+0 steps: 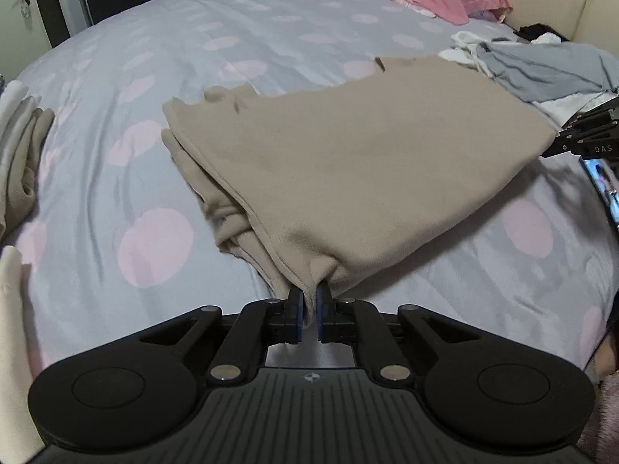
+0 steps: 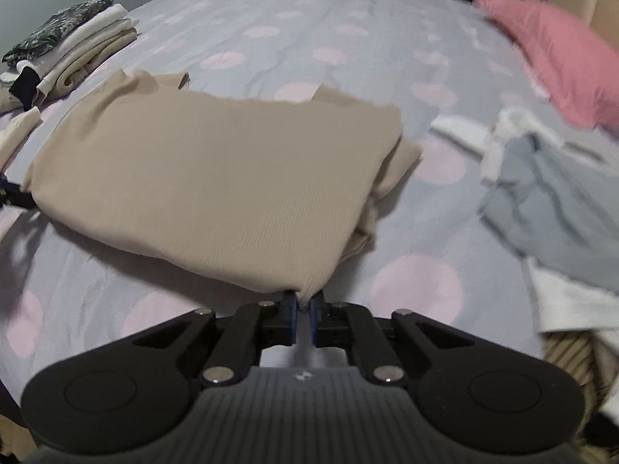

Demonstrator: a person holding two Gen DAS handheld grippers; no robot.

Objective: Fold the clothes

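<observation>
The beige top (image 1: 348,162) is matt, finely ribbed knit cloth; the polka-dot bedsheet (image 1: 232,38) smooth cotton-like fabric; each hand-held gripper (image 1: 308,301) matt black plastic.

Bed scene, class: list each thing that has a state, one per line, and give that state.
Left tool: shut on beige garment.
Right tool: shut on beige garment.
Beige garment: partly folded, held at two corners.
Grey garment: crumpled, unfolded.
Clothes stack: folded.
Phone: screen lit.

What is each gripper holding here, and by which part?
Both hold the beige garment, lifted above the bed. The left gripper pinches one near corner at the hem; the right gripper pinches the other near corner. Both pairs of jaws are shut on fabric.
</observation>
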